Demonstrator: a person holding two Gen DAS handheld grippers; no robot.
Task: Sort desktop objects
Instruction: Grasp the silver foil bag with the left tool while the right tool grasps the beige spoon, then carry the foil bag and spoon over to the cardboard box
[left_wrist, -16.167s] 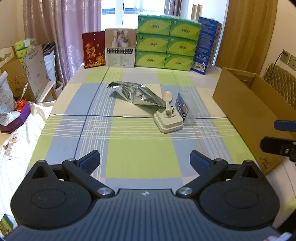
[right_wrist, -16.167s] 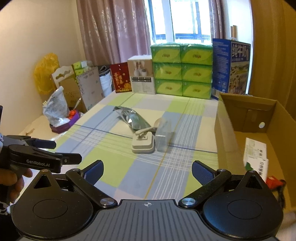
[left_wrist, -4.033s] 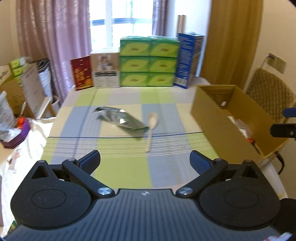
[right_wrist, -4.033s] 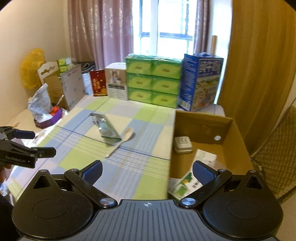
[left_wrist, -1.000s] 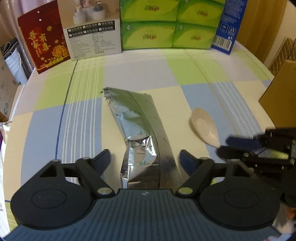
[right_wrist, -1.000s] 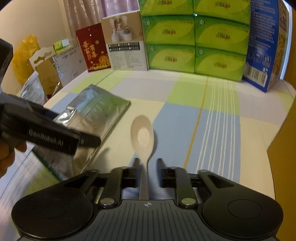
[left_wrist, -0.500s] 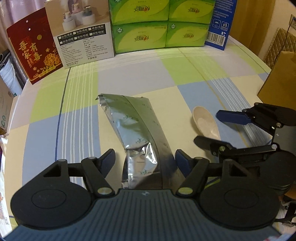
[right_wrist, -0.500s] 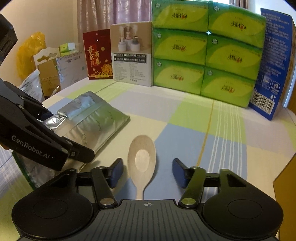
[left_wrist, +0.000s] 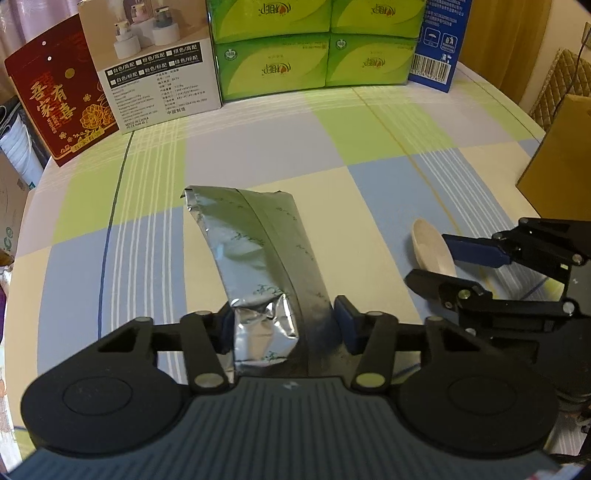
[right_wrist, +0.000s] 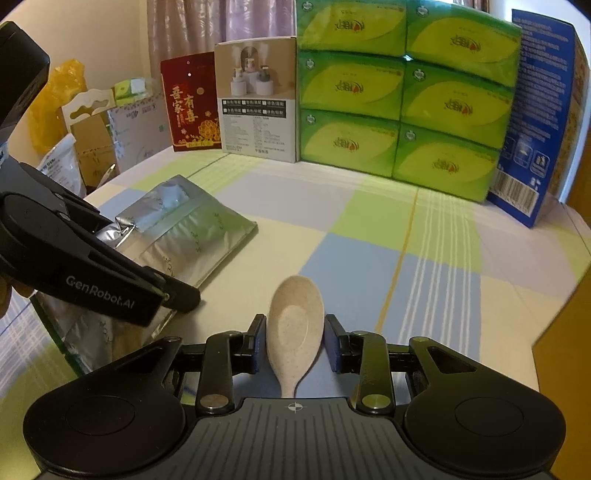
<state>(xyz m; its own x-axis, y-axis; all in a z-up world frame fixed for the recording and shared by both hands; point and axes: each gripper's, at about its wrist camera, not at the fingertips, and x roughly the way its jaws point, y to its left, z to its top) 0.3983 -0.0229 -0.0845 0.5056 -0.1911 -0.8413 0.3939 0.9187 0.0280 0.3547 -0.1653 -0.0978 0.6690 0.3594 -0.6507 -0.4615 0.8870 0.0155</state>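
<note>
Silver foil pouch (left_wrist: 258, 258) runs lengthwise away between the left gripper (left_wrist: 282, 325)'s closed-in fingers, while the right gripper (right_wrist: 295, 341) squeezes the spoon (right_wrist: 293, 328) bowl, handle pointing back.

On the counter (left_wrist: 258, 155), the pouch (left_wrist: 258, 251) lies left of the spoon (right_wrist: 295, 325). My left claw (left_wrist: 284, 325) straddles the pouch's near end; my right claw (right_wrist: 295, 343) flanks the spoon's bowl. Boxes (right_wrist: 402, 92) line the far edge.
</note>
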